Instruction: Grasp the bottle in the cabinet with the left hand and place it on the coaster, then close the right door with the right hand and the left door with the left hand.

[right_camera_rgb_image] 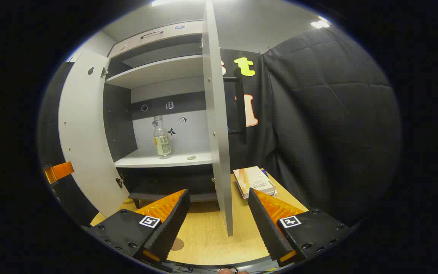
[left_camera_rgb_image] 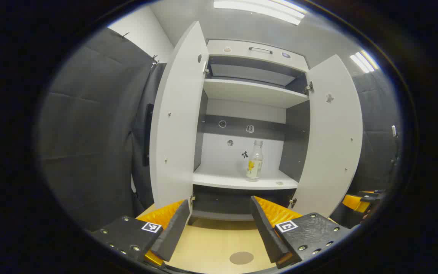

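Cabinet [left_camera_rgb_image: 255, 51], both doors open. Bottle [left_camera_rgb_image: 254, 160], clear, upright on the lower shelf [left_camera_rgb_image: 238, 179], untouched. Coaster [left_camera_rgb_image: 241, 257], round, flat on the tabletop [left_camera_rgb_image: 207, 243]. Left claw [left_camera_rgb_image: 219, 228] and right claw [right_camera_rgb_image: 219, 222] stood open and empty, well short of the cabinet. Box [right_camera_rgb_image: 255, 182] lay beside the right door [right_camera_rgb_image: 217, 114].

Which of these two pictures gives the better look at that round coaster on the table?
The left gripper view: the coaster lies whole on the wooden table, between the open left gripper fingers. In the right gripper view only an edge of it peeks out beside one finger of the open right gripper.
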Motion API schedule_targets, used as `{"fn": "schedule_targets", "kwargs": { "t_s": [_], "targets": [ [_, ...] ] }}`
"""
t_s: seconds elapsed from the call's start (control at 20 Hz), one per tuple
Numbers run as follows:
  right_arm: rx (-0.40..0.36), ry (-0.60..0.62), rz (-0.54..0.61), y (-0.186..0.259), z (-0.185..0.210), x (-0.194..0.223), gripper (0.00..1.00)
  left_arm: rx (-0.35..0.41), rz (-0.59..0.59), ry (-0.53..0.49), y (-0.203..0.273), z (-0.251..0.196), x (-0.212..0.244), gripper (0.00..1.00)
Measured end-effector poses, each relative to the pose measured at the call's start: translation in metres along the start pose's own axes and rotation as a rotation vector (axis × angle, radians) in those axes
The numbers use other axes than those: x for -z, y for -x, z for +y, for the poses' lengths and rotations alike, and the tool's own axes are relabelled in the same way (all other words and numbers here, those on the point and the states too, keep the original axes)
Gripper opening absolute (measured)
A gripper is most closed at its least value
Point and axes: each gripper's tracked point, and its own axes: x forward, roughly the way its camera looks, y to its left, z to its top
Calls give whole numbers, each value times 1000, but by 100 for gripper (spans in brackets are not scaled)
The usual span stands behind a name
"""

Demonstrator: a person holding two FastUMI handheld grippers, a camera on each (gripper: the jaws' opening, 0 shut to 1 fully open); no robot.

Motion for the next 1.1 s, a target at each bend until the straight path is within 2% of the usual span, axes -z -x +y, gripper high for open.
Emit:
{"fn": "schedule_targets", "kwargs": {
  "t_s": [0.1,0.5,0.75,1.1],
  "targets": [
    [20,-3,-19,-3,-7,-5,98,0,-11,-9,-3,-1,-5,92],
    [84,-47,-93,-9,-40,-35,96,42,-67,-23,-30,-8,-34,92],
    [104,-63,-106,-17,-56,-50,98,52,-56,-23,-50,-9,-33,92],
    [113,-101,-93,-29,-75,-51,98,72,-44,-38,-81,-17,-37,92]
  ]
}}
